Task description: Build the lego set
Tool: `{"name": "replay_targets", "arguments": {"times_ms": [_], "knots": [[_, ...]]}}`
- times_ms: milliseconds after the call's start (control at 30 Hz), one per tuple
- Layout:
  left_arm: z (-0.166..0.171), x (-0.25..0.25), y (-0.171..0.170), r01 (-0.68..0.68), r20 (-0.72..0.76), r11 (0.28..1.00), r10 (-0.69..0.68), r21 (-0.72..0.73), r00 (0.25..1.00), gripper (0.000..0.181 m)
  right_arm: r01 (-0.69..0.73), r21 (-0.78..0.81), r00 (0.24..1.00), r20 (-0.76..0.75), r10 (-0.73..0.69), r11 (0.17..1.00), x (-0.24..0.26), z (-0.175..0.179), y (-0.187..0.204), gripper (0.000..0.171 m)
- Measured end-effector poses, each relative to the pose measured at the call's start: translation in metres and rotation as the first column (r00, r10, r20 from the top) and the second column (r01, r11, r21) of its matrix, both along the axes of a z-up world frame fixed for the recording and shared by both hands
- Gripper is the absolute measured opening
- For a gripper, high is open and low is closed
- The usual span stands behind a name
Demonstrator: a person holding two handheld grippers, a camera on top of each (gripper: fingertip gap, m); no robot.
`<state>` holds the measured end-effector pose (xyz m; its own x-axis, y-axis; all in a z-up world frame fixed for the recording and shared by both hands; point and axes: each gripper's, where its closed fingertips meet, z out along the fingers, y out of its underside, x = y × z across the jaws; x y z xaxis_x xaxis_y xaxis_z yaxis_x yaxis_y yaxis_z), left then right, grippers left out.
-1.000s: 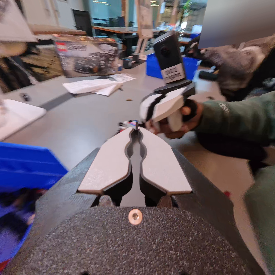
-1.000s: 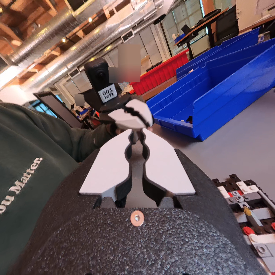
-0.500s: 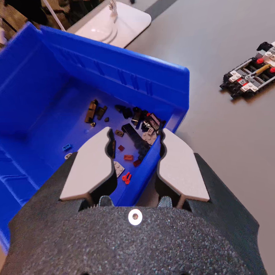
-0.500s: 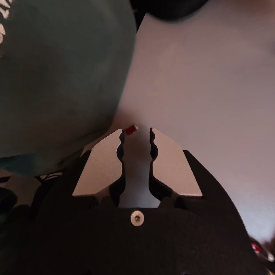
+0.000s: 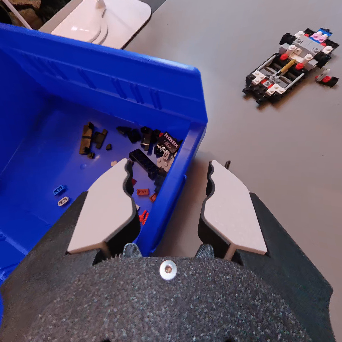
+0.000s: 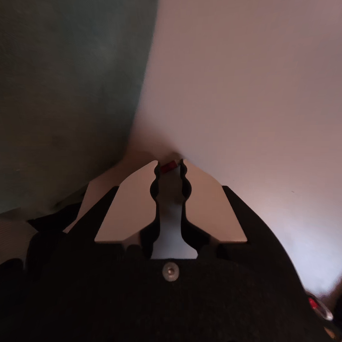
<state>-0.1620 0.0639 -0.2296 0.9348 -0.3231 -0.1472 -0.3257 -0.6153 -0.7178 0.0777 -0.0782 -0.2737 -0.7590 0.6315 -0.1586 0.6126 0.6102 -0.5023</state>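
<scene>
- Loose bricks (image 5: 148, 148) lie in the bin (image 5: 129, 83), on the table (image 5: 259, 166).
- Right of the bin, well apart, sits a brick car (image 5: 290, 64).
- A flat stand base (image 5: 103, 20) lies behind the bin.

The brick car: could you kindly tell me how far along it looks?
Done: car stands partly built on the table. In hand: right gripper has a red piece between its tips; left gripper is open, empty, over the bin. Left: loose bricks lie in the bin.

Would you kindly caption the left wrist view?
Open left gripper straddles blue bin wall above loose bricks.
</scene>
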Motion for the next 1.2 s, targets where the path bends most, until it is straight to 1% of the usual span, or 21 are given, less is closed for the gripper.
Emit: {"name": "replay_targets", "arguments": {"times_ms": [100, 133, 200, 233, 267, 300, 333, 367, 433, 533, 667, 733, 900, 933, 1100, 1167, 1200], "knots": [[0.008, 0.01, 0.0, 0.047, 0.006, 0.998, -0.047, 0.052, 0.999, 0.074, 0.112, -0.104, 0.978, -0.167, -0.128, 0.988, -0.025, 0.023, 0.02, 0.02], [0.013, 0.015, 0.001, 0.065, 0.008, 0.994, -0.066, 0.083, 0.998, 0.072, 0.157, -0.141, 0.961, -0.209, -0.184, 0.978, -0.032, 0.032, 0.03, 0.02], [0.017, 0.019, -0.001, 0.087, -0.004, 0.991, -0.087, 0.1, 0.996, 0.069, 0.246, -0.196, 0.91, -0.292, -0.296, 0.949, -0.045, 0.047, 0.052, 0.02], [0.018, 0.022, -0.002, 0.108, -0.009, 0.988, -0.108, 0.107, 0.994, 0.064, 0.282, -0.215, 0.888, -0.31, -0.339, 0.935, -0.049, 0.051, 0.061, 0.02], [0.02, 0.028, -0.005, 0.149, -0.009, 0.982, -0.149, 0.117, 0.989, 0.052, 0.307, -0.222, 0.876, -0.315, -0.366, 0.925, -0.05, 0.052, 0.068, 0.02], [0.02, 0.039, -0.009, 0.206, -0.005, 0.971, -0.207, 0.124, 0.978, 0.04, 0.328, -0.219, 0.865, -0.321, -0.385, 0.919, -0.051, 0.052, 0.075, 0.02], [0.019, 0.052, -0.015, 0.272, 0.004, 0.954, -0.274, 0.124, 0.962, 0.033, 0.34, -0.211, 0.863, -0.318, -0.393, 0.917, -0.05, 0.05, 0.078, 0.02], [0.016, 0.066, -0.02, 0.332, 0.02, 0.937, -0.336, 0.112, 0.942, 0.03, 0.343, -0.207, 0.866, -0.309, -0.393, 0.916, -0.049, 0.048, 0.08, 0.02], [0.003, 0.089, -0.025, 0.386, 0.052, 0.921, -0.389, 0.062, 0.92, 0.032, 0.339, -0.209, 0.871, -0.298, -0.39, 0.917, -0.049, 0.046, 0.079, 0.02], [-0.026, 0.108, -0.022, 0.403, 0.056, 0.915, -0.401, -0.031, 0.914, 0.035, 0.327, -0.197, 0.885, -0.28, -0.373, 0.924, -0.048, 0.041, 0.075, 0.02], [-0.051, 0.115, -0.015, 0.349, 0.12, 0.922, -0.332, -0.169, 0.935, 0.039, 0.322, -0.191, 0.89, -0.272, -0.365, 0.927, -0.047, 0.039, 0.073, 0.02], [-0.05, 0.114, -0.012, 0.323, 0.122, 0.928, -0.304, -0.188, 0.945, 0.035, 0.322, -0.189, 0.889, -0.276, -0.365, 0.928, -0.046, 0.04, 0.074, 0.02], [-0.05, 0.116, -0.015, 0.306, 0.099, 0.928, -0.291, -0.212, 0.952, 0.02, 0.322, -0.191, 0.889, -0.276, -0.366, 0.927, -0.046, 0.039, 0.074, 0.02], [-0.05, 0.117, -0.015, 0.305, 0.094, 0.928, -0.291, -0.214, 0.952, 0.017, 0.323, -0.189, 0.889, -0.275, -0.365, 0.927, -0.046, 0.039, 0.074, 0.02], [-0.049, 0.118, -0.013, 0.333, 0.067, 0.926, -0.326, -0.179, 0.943, 0.016, 0.326, -0.187, 0.886, -0.281, -0.368, 0.927, -0.046, 0.039, 0.074, 0.02], [-0.036, 0.115, -0.008, 0.327, 0.049, 0.939, -0.324, -0.108, 0.945, 0.016, 0.331, -0.19, 0.881, -0.289, -0.375, 0.924, -0.046, 0.041, 0.075, 0.02], [-0.021, 0.109, -0.003, 0.299, 0.038, 0.953, -0.298, -0.042, 0.954, 0.016, 0.333, -0.191, 0.878, -0.294, -0.378, 0.923, -0.046, 0.043, 0.076, 0.02]]}}
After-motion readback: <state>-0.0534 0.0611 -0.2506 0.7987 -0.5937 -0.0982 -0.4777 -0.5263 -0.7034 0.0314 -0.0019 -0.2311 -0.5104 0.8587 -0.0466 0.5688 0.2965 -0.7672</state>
